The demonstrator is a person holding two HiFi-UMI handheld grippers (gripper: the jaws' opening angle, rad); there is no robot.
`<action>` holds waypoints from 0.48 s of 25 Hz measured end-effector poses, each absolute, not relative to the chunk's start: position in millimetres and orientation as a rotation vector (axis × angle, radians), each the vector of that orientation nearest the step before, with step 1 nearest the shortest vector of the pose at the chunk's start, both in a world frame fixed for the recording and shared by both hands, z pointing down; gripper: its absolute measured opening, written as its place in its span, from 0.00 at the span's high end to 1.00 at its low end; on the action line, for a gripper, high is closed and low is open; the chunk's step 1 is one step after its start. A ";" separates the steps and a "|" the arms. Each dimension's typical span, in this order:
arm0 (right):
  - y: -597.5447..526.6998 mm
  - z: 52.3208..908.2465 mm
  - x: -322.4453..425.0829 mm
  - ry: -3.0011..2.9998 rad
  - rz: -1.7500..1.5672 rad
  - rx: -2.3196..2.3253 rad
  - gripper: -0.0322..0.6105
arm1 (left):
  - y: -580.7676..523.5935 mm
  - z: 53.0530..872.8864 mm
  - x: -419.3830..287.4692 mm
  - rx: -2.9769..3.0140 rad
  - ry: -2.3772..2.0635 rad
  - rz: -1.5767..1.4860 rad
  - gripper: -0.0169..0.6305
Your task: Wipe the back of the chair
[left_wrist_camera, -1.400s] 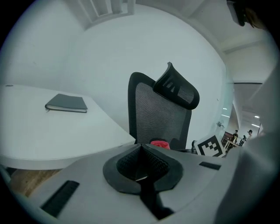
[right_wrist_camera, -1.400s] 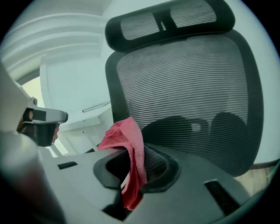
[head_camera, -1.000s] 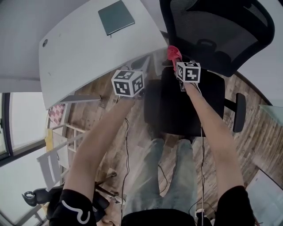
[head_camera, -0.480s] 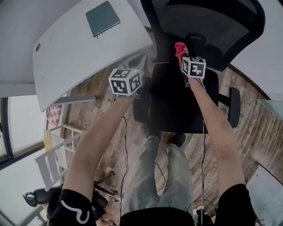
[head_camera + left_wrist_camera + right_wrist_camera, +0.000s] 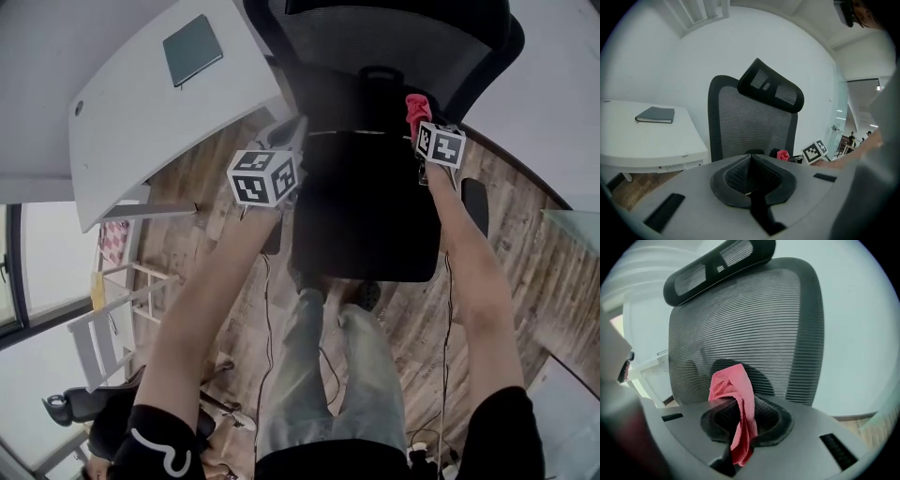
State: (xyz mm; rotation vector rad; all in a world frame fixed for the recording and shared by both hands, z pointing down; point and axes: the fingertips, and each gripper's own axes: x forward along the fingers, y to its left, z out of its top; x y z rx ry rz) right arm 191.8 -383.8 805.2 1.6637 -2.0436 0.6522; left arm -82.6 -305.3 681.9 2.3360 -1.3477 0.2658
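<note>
Right gripper point(image 5: 740, 416): jaws pinched on a crumpled red cloth point(image 5: 733, 387), which is held up before the lower part of the black mesh chair back point(image 5: 754, 324); contact unclear.
Left gripper point(image 5: 751, 176): jaws pressed together, nothing between them, pointing at the chair back.

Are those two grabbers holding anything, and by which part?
The right gripper pinches a red cloth near its middle, a bunch above, a tail below. The left gripper is shut, empty.
</note>
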 end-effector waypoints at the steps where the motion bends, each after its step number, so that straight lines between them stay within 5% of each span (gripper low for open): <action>1: -382.1 805.7 202.8 -2.042 0.656 1.670 0.84 | -302.6 682.0 -75.5 2.332 -1.351 0.267 0.93; 12: -346.9 773.0 282.2 -2.010 0.582 1.675 0.84 | -262.8 665.1 -17.5 2.324 -1.380 0.287 0.94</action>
